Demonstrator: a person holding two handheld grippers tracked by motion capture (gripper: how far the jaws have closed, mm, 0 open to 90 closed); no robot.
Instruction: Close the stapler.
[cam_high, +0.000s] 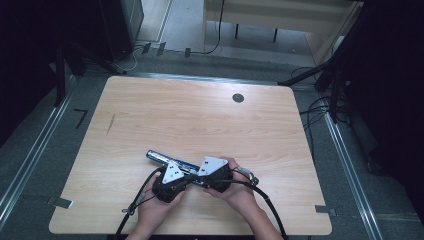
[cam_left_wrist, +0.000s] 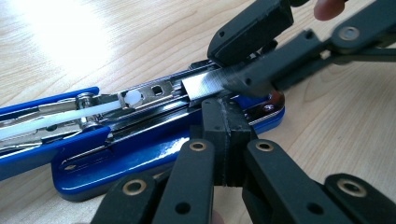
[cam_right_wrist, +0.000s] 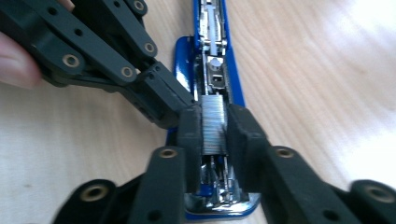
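Observation:
A blue stapler (cam_high: 161, 157) lies folded open on the wooden table (cam_high: 200, 120), its metal magazine channel (cam_right_wrist: 215, 77) facing up. My right gripper (cam_right_wrist: 214, 135) is shut on a silver strip of staples (cam_right_wrist: 214, 123) and holds it over the front end of the channel. In the left gripper view the same staple strip (cam_left_wrist: 205, 86) rests on the stapler's front, above its blue base (cam_left_wrist: 140, 151). My left gripper (cam_left_wrist: 227, 126) is shut with nothing between its jaws, its tips against the side of the stapler base. Both grippers meet near the table's front edge, left gripper (cam_high: 186, 176), right gripper (cam_high: 196, 172).
A dark round grommet (cam_high: 238, 98) sits in the far right part of the tabletop. A small metal clip (cam_high: 248, 175) lies by the right hand. Cables (cam_high: 140, 195) trail off the front edge. A pale desk (cam_high: 280, 15) stands beyond the table.

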